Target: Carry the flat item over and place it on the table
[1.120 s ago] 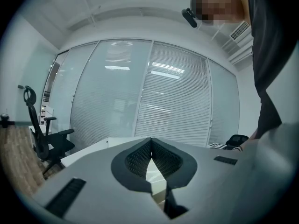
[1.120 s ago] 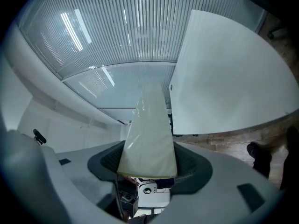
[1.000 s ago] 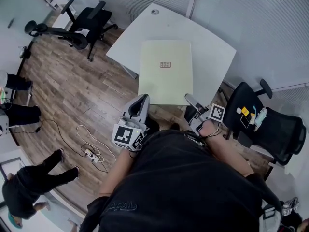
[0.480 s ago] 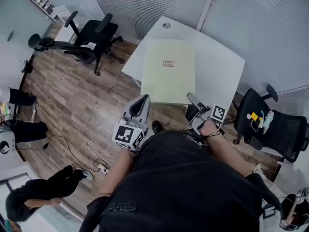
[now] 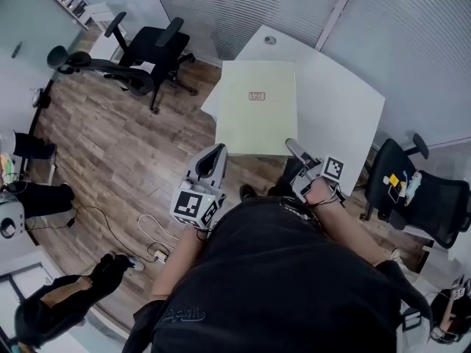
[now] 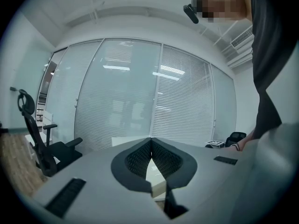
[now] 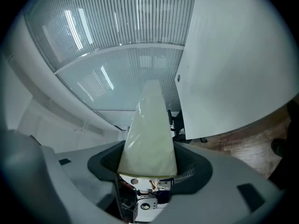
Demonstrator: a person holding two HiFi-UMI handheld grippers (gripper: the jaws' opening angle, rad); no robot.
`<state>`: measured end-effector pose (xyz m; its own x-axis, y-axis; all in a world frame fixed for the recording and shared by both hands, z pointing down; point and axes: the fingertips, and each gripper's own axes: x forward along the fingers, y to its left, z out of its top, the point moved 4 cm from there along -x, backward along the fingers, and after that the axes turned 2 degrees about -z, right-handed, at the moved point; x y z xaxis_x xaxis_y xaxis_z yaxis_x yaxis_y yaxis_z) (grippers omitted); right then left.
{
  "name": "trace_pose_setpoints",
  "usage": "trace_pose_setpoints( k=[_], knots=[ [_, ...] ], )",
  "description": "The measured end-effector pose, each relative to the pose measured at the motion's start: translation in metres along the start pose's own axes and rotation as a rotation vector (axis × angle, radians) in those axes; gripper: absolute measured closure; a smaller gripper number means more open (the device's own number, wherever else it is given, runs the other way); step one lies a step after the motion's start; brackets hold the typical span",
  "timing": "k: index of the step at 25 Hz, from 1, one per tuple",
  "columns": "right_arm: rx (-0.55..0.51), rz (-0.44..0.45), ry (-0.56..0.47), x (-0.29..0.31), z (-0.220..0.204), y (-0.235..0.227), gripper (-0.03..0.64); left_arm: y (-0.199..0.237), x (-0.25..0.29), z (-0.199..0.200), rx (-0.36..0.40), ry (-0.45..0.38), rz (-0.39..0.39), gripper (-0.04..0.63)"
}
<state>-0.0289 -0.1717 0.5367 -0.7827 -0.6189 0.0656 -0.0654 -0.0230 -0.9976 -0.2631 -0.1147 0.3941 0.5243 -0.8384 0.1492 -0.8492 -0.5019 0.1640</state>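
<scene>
The flat item (image 5: pixel 257 112) is a pale yellow-green board with a small red label, carried level in the head view above the left part of the white table (image 5: pixel 338 109). My right gripper (image 5: pixel 293 150) is shut on its near right edge. In the right gripper view the flat item (image 7: pixel 149 134) runs out from between the jaws of the right gripper (image 7: pixel 147 171), with the table (image 7: pixel 233 64) to its right. My left gripper (image 5: pixel 215 156) is at the board's near left corner. In the left gripper view the left gripper (image 6: pixel 150 143) has its tips together, and the flat item (image 6: pixel 156 183) shows beyond them.
Black office chairs stand at the upper left (image 5: pixel 151 50) and at the right (image 5: pixel 419 190). A cable with a power strip (image 5: pixel 151 250) lies on the wood floor. People are at the left edge (image 5: pixel 29 157) and lower left (image 5: pixel 66 304). Blind-covered glass walls close off the far side.
The table and chairs have slid right and up across the head view. The board now hangs over the table's left part. Both grippers hold the same pose.
</scene>
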Motion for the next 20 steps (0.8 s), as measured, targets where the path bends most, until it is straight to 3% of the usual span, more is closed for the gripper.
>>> trace_pose_setpoints(
  k=[6, 14, 20],
  knots=[
    [0.010, -0.013, 0.017, 0.017, 0.001, -0.004, 0.322, 0.010, 0.010, 0.001, 0.001, 0.009, -0.012, 0.580],
    [0.017, -0.034, 0.006, 0.027, 0.020, -0.015, 0.322, 0.029, 0.016, 0.002, -0.001, 0.005, 0.030, 0.580],
    [0.038, -0.054, 0.006, 0.044, 0.044, -0.020, 0.322, 0.043, 0.048, 0.004, -0.022, 0.018, 0.021, 0.580]
  ],
)
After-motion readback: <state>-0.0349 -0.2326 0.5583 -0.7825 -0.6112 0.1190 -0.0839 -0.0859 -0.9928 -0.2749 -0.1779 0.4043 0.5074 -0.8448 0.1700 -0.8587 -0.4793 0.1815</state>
